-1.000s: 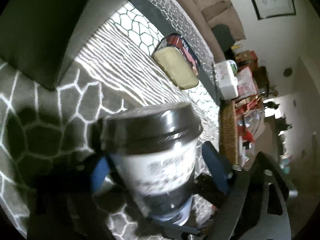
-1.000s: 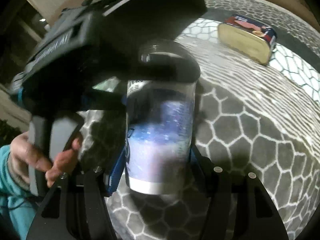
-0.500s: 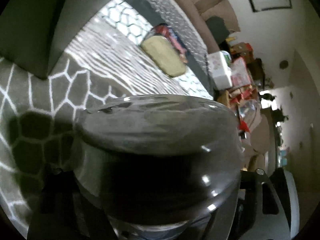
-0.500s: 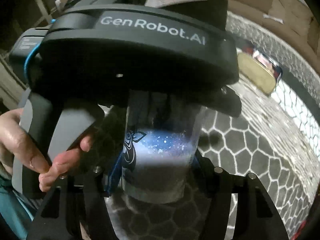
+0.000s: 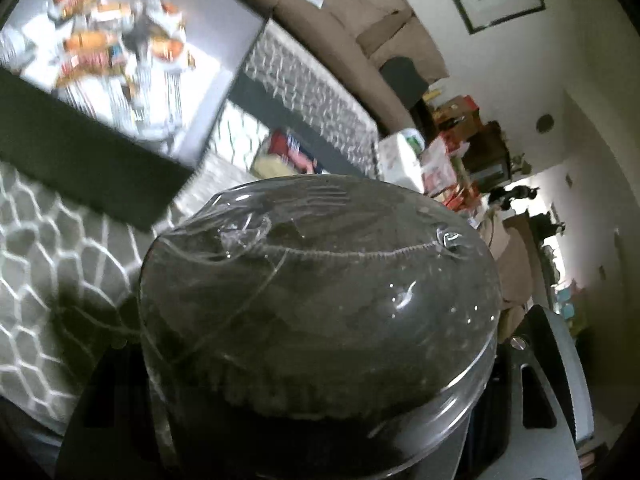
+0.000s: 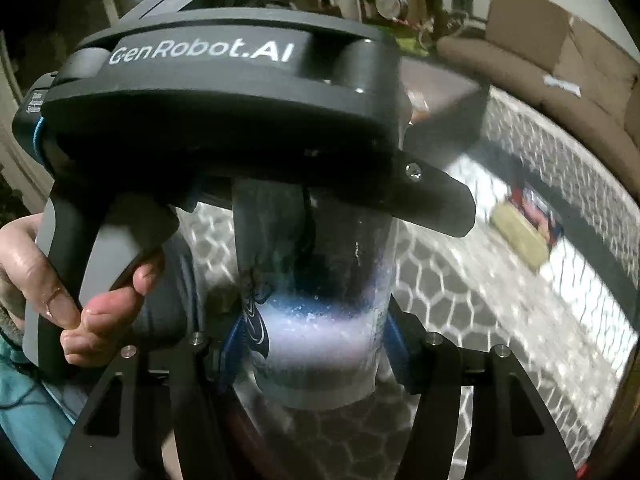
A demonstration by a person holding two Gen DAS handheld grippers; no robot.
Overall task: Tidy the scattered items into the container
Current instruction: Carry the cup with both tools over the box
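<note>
Left wrist view: the left gripper (image 5: 320,420) grasps a film-sealed cup (image 5: 320,300), the open container (image 5: 120,52) ahead, up-left. The right gripper (image 6: 316,344), just behind, is clamped on an upright can (image 6: 316,312).

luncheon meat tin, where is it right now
The luncheon meat tin lies on the honeycomb-patterned cloth at the right of the right wrist view; in the left wrist view it shows just beyond the container.

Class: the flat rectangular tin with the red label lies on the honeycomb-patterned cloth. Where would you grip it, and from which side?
Grip the flat rectangular tin across its two long sides, coming from above: it lies flat with open cloth around it, and that span looks narrowest.
</note>
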